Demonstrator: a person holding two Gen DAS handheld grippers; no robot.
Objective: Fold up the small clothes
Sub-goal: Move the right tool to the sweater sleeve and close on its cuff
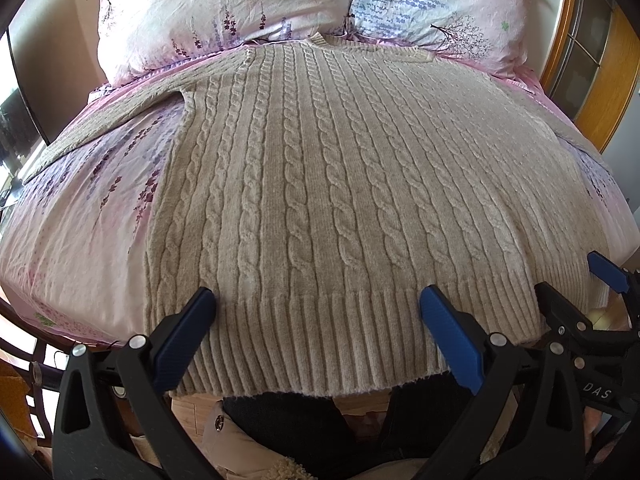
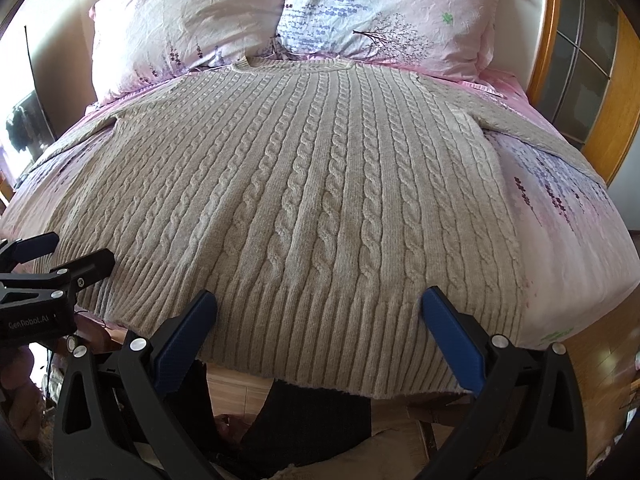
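Each claw is a black plastic clamp frame with two long fingers faced in ribbed blue pads (image 1: 452,336) and silver rivets at the pivots. The left claw (image 2: 60,256) carries white "GenRobot.AI" lettering, and the right claw (image 1: 576,280) shows "DAS". The person wears dark trousers (image 1: 288,420).

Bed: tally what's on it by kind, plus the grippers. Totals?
Sweater: 1, beige cable-knit, spread flat, hem overhanging the near bed edge
Pillows: 2
Hand-held grippers: 2, left hand-held gripper and right hand-held gripper, both open at the hem
Total: 5
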